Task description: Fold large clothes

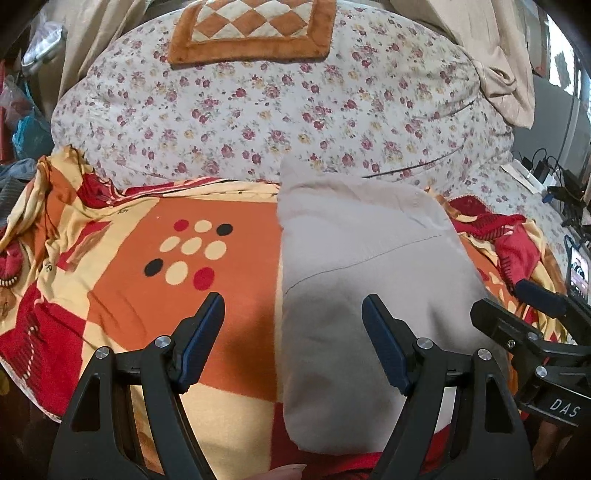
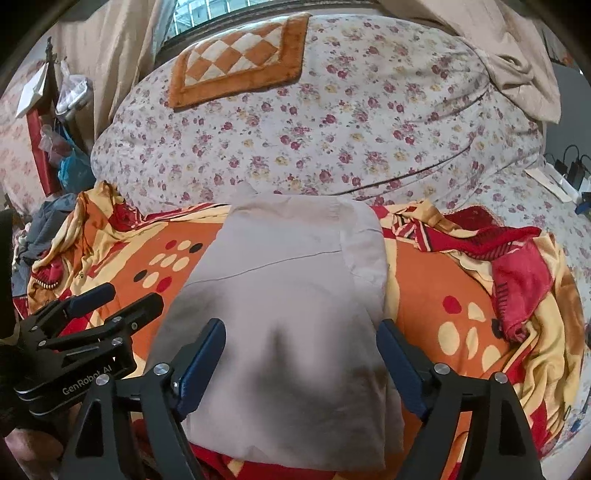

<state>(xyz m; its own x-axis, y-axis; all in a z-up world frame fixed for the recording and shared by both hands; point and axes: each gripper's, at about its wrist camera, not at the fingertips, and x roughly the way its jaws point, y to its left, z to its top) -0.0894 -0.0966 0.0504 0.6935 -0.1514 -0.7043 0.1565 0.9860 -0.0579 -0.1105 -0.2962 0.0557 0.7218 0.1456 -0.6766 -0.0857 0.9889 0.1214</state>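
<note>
**Folded beige garment on patterned blanket; both grippers spread, nothing held**

Writing: white lettering "GenRobot AI" reads on the black body of the left gripper [image 2: 114, 301] as seen from the right wrist view. From the left wrist view, the body of the right gripper [image 1: 517, 299] carries "DAS", the rest cut off at the frame edge. No other legible text.

Task item: beige garment [image 2: 280, 295], folded into a tall rectangle with a stitched seam running across its upper part. It lies flat on an orange, red and cream blanket [image 1: 177, 258] printed with dots and squares. Behind the blanket sits a bulky floral quilt [image 1: 277, 110], with an orange-and-cream checkered cushion [image 1: 255, 29] on top of it.

Grippers: left gripper [image 1: 293, 306] jaws wide apart, one finger over the blanket, the other over the garment's left part; nothing between the pads. Right gripper [image 2: 303, 332] jaws also wide apart above the garment's lower half, pads clear of the cloth.

Containers: plastic bags [image 2: 70, 155] hang at far left; contents cannot be made out. Chargers and cables [image 2: 569, 170] sit at the right edge.
</note>
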